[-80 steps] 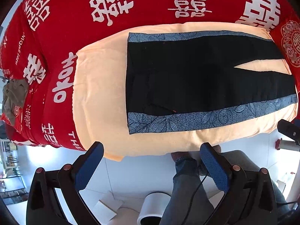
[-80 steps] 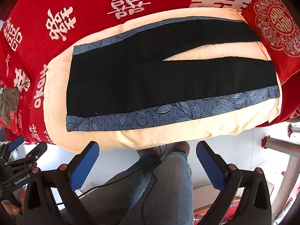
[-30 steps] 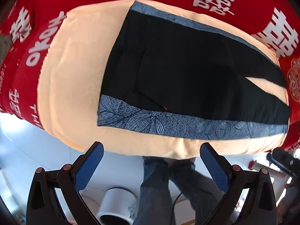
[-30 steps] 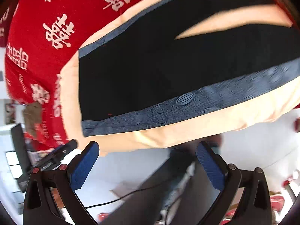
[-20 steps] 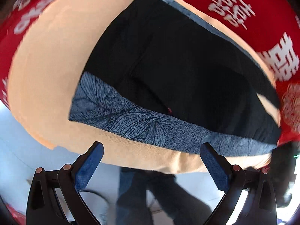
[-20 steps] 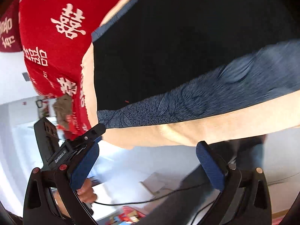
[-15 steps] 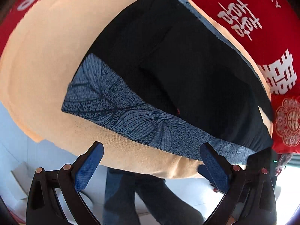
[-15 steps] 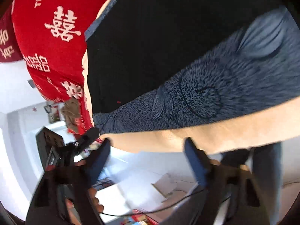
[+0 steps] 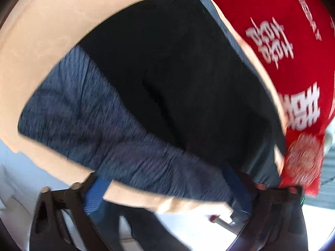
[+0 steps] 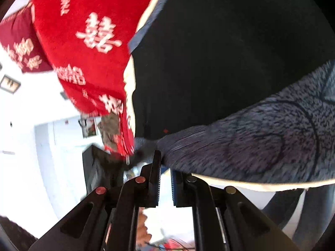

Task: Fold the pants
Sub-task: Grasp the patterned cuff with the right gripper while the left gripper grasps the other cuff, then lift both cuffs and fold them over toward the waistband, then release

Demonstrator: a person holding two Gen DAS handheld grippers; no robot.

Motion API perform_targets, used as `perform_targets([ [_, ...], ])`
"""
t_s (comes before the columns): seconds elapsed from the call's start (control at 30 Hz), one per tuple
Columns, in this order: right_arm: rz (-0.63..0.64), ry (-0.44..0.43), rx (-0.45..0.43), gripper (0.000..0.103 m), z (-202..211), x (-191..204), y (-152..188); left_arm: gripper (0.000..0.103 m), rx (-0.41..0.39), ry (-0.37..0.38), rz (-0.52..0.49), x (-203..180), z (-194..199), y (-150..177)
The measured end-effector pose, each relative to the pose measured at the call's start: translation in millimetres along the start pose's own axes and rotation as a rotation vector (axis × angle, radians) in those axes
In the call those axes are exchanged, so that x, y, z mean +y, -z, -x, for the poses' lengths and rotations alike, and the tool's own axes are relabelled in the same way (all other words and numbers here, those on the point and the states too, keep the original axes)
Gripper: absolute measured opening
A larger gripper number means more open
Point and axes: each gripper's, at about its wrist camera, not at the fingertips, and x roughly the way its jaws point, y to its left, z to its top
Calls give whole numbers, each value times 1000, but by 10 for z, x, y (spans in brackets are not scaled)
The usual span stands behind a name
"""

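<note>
On the peach cushion [image 9: 41, 31], pants [image 9: 178, 83] stretch sideways; left gripper [image 9: 167, 190] spread, right gripper [image 10: 165, 167] nearly closed.

pants [image 9: 178, 87]: black, with a blue-grey leaf-print band [image 9: 100, 129] along the near side seam and a thinner one on the far side. spread flat, lengthwise. near band at the front edge, slightly bunched in the right wrist view [image 10: 261, 142]. both views blurred.

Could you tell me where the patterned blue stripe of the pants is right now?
In the left wrist view the blue stripe runs along the pants' near edge, on the peach cushion, just ahead of the left gripper.
</note>
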Motion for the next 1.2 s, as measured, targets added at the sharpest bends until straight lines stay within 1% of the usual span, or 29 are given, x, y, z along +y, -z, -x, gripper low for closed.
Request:
perform_targets([
  [0.03, 12, 2, 10, 9, 1, 5, -2, 70, 8, 14, 14, 3, -31, -33],
  [0.07, 21, 10, 23, 13, -1, -5, -3, 52, 20, 16, 27, 7, -78, -71],
  [0.1, 28, 22, 28, 13, 4, -29, -14, 40, 22, 6, 26, 5, -107, -84],
  [0.13, 28, 39, 31, 14, 28, -65, -15, 33, 23, -13, 8, -8, -126, -96],
  [0.17, 20, 50, 31, 14, 68, -124, -8, 30, 26, -20, -18, -39, -121, -100],
  [0.2, 9, 60, 23, 17, 125, -202, 5, 30, 27, -14, -45, -74, -92, -100],
  [0.23, -2, 73, 8, 28, 209, -289, 24, 30, 28, -9, -62, -97, -71, -88],
  [0.27, -19, 88, -18, 42, 304, -382, 46, 30, 32, -8, -87, -126, -38, -89],
  [0.33, -72, 103, -79, 53, 536, -583, 99, 30, 45, -9, -129, -166, 16, -92],
  [0.4, -133, 93, -135, 53, 725, -743, 133, 30, 60, -9, -160, -188, 54, -99],
  [0.43, -179, 80, -181, 53, 852, -863, 154, 30, 67, -16, -172, -212, 39, -115],
  [0.47, -207, 57, -213, 53, 927, -934, 166, 30, 73, -24, -182, -212, 32, -117],
  [0.5, -240, 11, -249, 53, 1011, -1008, 177, 30, 83, -35, -188, -207, 13, -119],
  [0.53, -260, -18, -275, 53, 1046, -1034, 179, 30, 92, -40, -188, -210, -13, -131],
  [0.6, -281, -56, -306, 53, 1083, -1057, 169, 30, 105, -48, -186, -178, -47, -137],
  [0.63, -299, -78, -324, 51, 1097, -1063, 179, 30, 110, -51, -185, -174, -64, -132],
  [0.7, -338, -94, -356, 17, 1082, -1072, 171, 30, 120, -57, -181, -152, -107, -141],
  [0.73, -376, -62, -362, 5, 1078, -1063, 164, 30, 120, -56, -182, -158, -122, -140],
  [0.77, -379, -45, -367, 5, 1144, -1040, 157, 30, 115, -48, -186, -171, -117, -147],
  [0.8, -355, -10, -370, 5, 1194, -946, 170, 25, 100, -34, -191, -194, -79, -158],
  [0.83, -332, 15, -369, 5, 1194, -839, 126, 24, 97, -27, -193, -217, -54, -170],
  [0.87, -294, 46, -369, 5, 1245, -663, 81, 24, 94, -14, -192, -247, -10, -190],
  [0.93, -247, 73, -367, 5, 1296, -413, -3, 24, 78, 7, -191, -319, 97, -228],
  [1.0, -179, 106, -357, 5, 1325, -83, -154, 24, 66, 22, -187, -419, 194, -286],
  [1.1, -88, 136, -340, 5, 1447, 301, -402, 24, 45, 34, -192, -617, 300, -385],
  [1.2, -24, 149, -315, 5, 1558, 444, -671, 24, 3, 49, -208, -861, 410, -560],
])
